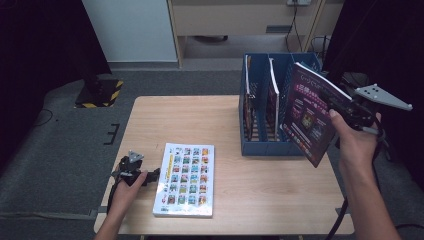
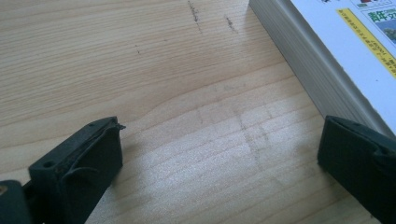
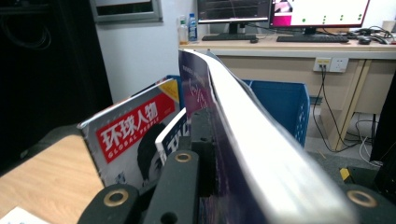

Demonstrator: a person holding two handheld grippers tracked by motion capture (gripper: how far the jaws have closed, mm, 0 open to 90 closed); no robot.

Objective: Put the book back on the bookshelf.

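Note:
My right gripper [image 1: 334,102] is shut on a dark purple magazine [image 1: 310,111], held tilted in the air just right of the blue file rack [image 1: 260,146]. In the right gripper view the magazine [image 3: 243,140] runs edge-on between the jaws, with the rack [image 3: 285,105] behind it. A red and white magazine [image 3: 135,130] and another stand in the rack's slots. My left gripper [image 1: 150,176] rests low on the table with its jaws wide apart and nothing between them, right beside the left edge of a white book [image 1: 186,178] lying flat. The book's page edges [image 2: 317,74] show next to the right jaw.
The wooden table [image 1: 175,120] has bare surface at its back left and front right. Beyond it stand a white cabinet [image 1: 132,30] and a desk with monitors [image 3: 280,11]. Dark curtains hang at both sides.

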